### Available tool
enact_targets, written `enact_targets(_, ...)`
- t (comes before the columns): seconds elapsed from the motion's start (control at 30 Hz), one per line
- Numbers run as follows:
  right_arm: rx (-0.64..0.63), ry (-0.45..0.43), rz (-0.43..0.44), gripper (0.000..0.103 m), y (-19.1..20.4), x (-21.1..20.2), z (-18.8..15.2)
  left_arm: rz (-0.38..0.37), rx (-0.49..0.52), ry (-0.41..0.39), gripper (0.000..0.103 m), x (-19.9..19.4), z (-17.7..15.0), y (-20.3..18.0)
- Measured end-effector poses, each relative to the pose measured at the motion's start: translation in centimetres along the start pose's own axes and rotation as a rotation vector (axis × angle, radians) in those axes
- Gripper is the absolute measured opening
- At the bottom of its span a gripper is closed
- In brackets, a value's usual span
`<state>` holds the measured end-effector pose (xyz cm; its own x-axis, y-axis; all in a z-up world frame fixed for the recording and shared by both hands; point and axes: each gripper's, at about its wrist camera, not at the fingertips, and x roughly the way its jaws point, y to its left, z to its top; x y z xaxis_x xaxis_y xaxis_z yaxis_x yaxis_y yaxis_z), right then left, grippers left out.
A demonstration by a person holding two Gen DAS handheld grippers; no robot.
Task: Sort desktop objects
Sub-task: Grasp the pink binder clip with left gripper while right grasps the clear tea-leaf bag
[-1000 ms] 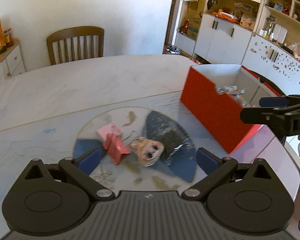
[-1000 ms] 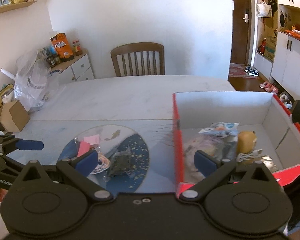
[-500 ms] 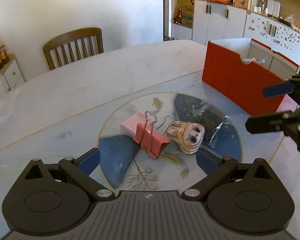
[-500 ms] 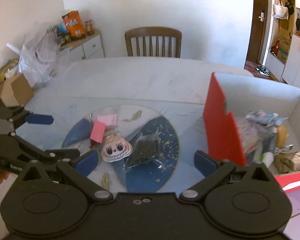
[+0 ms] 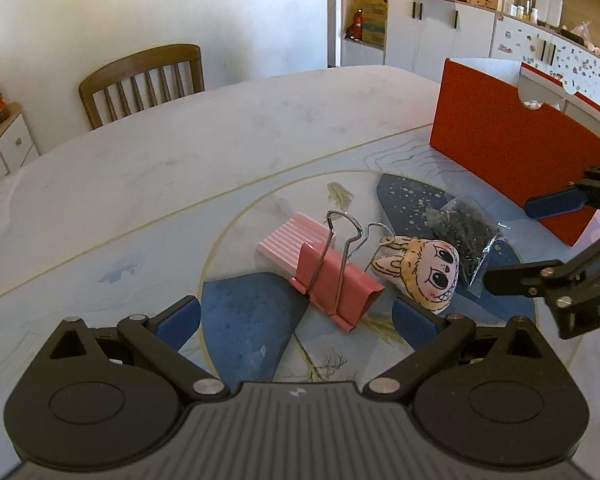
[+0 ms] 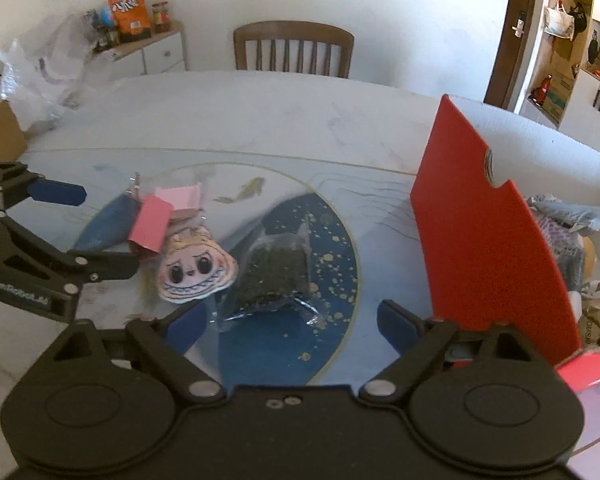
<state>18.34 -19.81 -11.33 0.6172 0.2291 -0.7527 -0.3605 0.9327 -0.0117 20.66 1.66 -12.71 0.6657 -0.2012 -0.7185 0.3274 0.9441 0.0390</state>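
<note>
— Binder clip, where is it?
— On the surface, between the left gripper pads, untouched. The right gripper, just narrowing yet apart, frames a plastic bag; a red box stands beside.

Pale table carries pink binder clip, pink eraser, plush face, dark-filled bag, red box.

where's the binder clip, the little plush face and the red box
binder clip [image 5: 336, 286], left wrist view, on its pink folded body
plush face [image 6: 194, 272], right wrist view, between the eyes
red box [image 5: 512, 144], left wrist view, on its near red wall
</note>
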Motion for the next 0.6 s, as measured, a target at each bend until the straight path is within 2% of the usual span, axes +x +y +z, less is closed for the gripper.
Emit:
enact_targets(0.07, 0.0, 0.005, -0.003, 0.091, -0.1, 0.6, 0.1, 0.0, 0.006, -0.004, 0.102, 0.3, 0.1, 0.0)
enact_targets(0.2, -0.01, 0.021, 0.0, 0.082, -0.1, 1.6, 0.2, -0.011, 0.013, 0.0, 0.102, 1.1, 0.3, -0.1)
enact_targets(0.43, -0.01, 0.008, 0.017, 0.08, -0.3, 2.5, 0.9, -0.011, 0.056, -0.03, 0.101, 1.6, 0.8, -0.7)
enact_targets(0.6, 0.006, 0.006, 0.037, 0.071, -0.6, 2.9, 1.2, -0.035, 0.075, -0.032, 0.089, 2.1, 1.1, -0.9)
